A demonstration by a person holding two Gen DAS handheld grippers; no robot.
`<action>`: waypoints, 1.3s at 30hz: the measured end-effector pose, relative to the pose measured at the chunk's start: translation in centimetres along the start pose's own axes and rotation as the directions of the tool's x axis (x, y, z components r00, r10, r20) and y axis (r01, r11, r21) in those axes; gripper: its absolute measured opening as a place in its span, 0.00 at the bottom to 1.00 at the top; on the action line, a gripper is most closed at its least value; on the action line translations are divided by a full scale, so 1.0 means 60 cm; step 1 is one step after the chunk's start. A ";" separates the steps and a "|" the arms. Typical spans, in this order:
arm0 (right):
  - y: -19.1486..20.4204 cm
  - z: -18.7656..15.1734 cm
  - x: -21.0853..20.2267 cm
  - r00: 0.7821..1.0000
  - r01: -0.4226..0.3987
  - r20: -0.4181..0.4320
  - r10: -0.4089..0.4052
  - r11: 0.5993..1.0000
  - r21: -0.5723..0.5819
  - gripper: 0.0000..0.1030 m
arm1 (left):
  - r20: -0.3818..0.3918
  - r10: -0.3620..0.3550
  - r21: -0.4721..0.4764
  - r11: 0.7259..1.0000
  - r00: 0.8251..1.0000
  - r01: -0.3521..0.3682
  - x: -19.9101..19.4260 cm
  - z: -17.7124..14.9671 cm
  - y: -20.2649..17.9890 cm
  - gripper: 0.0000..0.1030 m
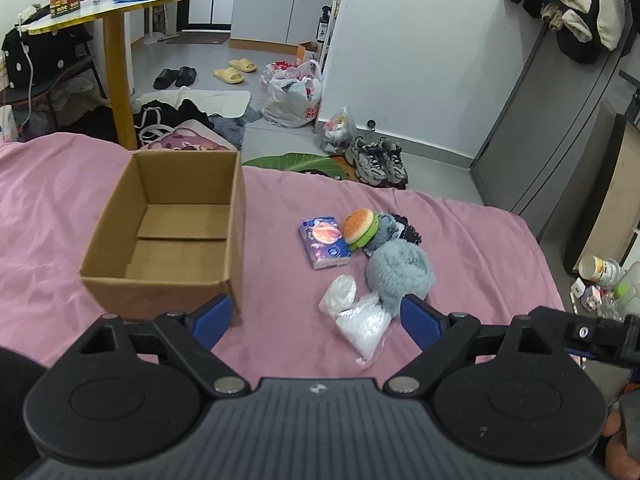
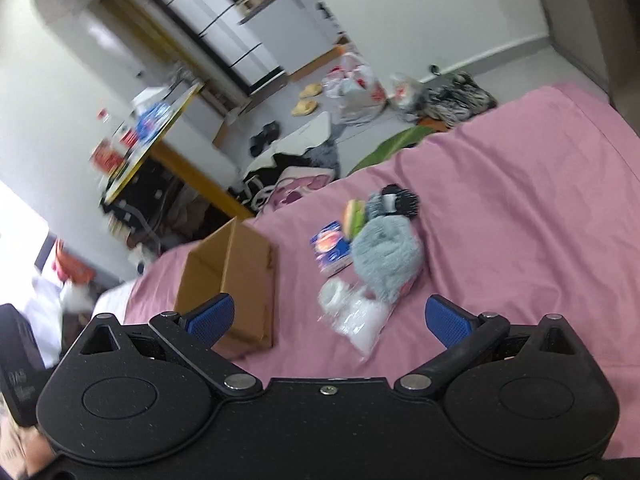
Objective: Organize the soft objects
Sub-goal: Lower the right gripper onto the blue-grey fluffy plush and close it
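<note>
We hold both grippers low over a pink bedsheet (image 1: 460, 232), pointing forward along the bed. Our left gripper (image 1: 316, 320) has its blue pads wide apart and holds nothing; our right gripper (image 2: 328, 316) is tilted, so its view leans and is blurred, and its pads also stand wide apart with nothing between them. On the left stands an open cardboard box (image 1: 168, 236) with nothing inside, its near corner just behind the left pad of the left gripper. To the right of the box, apart from it, the soft things lie in a small group: a tissue pack (image 1: 325, 242) with blue and orange print, a burger-shaped plush (image 1: 361, 228) touching a dark and grey fabric bundle (image 1: 394, 229), a fluffy grey-blue plush (image 1: 400, 272), and a clear plastic bag (image 1: 358, 316) with white filling nearest to us. The bag lies between the open pads in both views. Bare sheet surrounds the group on the right and between it and the box. The far edge of the bed is beyond the group, with sneakers (image 1: 378, 158) on the floor behind it.
</note>
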State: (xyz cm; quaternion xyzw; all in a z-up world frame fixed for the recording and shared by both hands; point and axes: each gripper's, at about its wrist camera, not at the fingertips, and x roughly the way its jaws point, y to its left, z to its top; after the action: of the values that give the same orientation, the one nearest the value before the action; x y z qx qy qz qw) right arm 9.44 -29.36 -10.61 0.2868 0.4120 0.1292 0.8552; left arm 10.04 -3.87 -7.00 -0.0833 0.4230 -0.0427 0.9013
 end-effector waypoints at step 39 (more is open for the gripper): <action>-0.142 0.081 0.206 0.993 0.064 -0.116 -0.023 0.929 0.364 0.42 | -0.111 -0.046 -0.153 0.988 0.993 0.029 0.238 0.080 -0.063 0.56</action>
State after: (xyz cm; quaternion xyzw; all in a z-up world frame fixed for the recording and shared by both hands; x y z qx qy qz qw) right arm 20.81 -32.41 -21.08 0.4248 0.4815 0.0464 0.7652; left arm 22.84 -9.17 -14.05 -0.1568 0.4744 -0.0323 0.8657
